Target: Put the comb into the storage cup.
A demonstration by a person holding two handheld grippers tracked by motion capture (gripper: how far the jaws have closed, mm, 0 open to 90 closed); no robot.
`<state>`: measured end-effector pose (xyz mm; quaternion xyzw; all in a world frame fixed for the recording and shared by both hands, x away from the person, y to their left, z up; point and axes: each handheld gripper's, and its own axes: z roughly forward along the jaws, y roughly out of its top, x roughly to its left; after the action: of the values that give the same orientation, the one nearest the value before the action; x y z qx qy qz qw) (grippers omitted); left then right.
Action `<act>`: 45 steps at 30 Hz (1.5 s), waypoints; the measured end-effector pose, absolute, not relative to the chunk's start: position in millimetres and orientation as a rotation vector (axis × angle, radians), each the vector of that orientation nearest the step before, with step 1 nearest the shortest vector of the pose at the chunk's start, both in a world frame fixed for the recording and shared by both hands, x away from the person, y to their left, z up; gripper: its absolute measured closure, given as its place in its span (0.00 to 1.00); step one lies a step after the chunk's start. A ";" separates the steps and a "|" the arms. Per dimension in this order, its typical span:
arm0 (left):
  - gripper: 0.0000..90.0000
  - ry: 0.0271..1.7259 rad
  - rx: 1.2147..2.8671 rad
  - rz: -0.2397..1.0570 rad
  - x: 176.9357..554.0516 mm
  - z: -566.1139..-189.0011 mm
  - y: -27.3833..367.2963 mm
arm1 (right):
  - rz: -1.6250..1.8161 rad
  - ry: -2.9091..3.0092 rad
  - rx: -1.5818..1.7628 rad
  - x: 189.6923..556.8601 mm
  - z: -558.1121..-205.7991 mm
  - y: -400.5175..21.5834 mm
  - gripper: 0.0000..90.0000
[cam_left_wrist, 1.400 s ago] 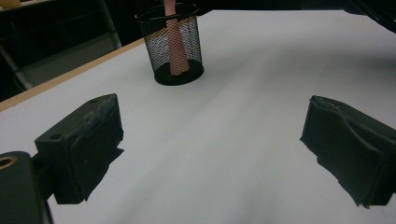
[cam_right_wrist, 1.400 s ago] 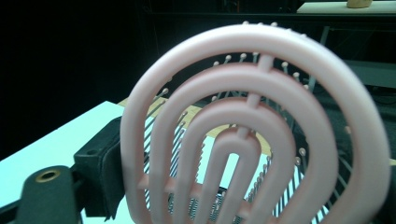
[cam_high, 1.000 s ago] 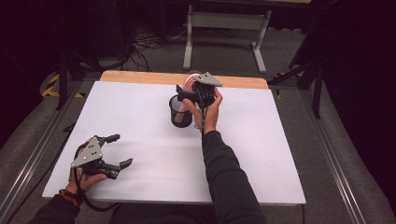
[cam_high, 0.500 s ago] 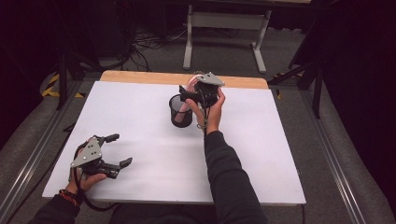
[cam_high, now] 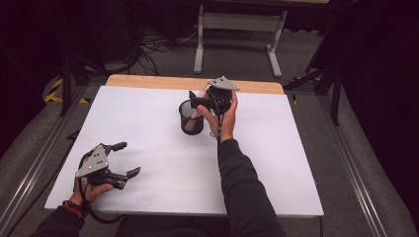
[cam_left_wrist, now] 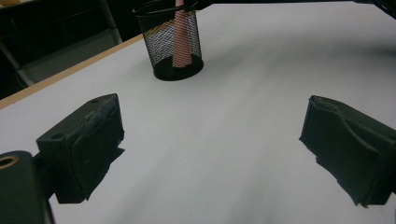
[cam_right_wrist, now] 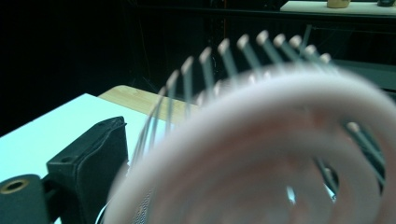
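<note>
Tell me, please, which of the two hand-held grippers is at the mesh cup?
The right hand-held gripper, held at the rim of the black mesh cup far up the table. The left hand-held gripper lies apart near the front edge, jaws wide open.

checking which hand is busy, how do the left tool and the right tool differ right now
The left tool lies low near the white table's front edge, far from the black wire-mesh cup; the right tool is held up over that cup's rim. The left tool's jaws stand wide with nothing between them; the right tool's jaws have just been opening, a blurred pink ridged thing close before them. Both carry a grey three-cornered plate.
</note>
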<state>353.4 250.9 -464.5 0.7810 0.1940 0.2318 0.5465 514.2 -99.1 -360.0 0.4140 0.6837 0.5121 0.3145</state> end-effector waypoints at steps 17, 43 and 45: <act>0.07 0.461 1.856 0.547 354.5 -466.0 249.6 | 1.355 1.769 1.087 508.9 -356.2 -112.5 0.09; 0.07 0.448 1.880 0.537 356.7 -467.1 248.1 | 1.312 1.749 1.024 490.0 -332.8 -131.0 0.10; 0.07 0.447 1.880 0.536 356.5 -467.2 247.8 | 1.308 1.753 1.011 487.8 -330.7 -130.8 0.10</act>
<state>356.5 247.8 -467.2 0.7901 0.1880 0.2253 0.5382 487.8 -130.8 -330.7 0.3919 0.6792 0.5069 0.3580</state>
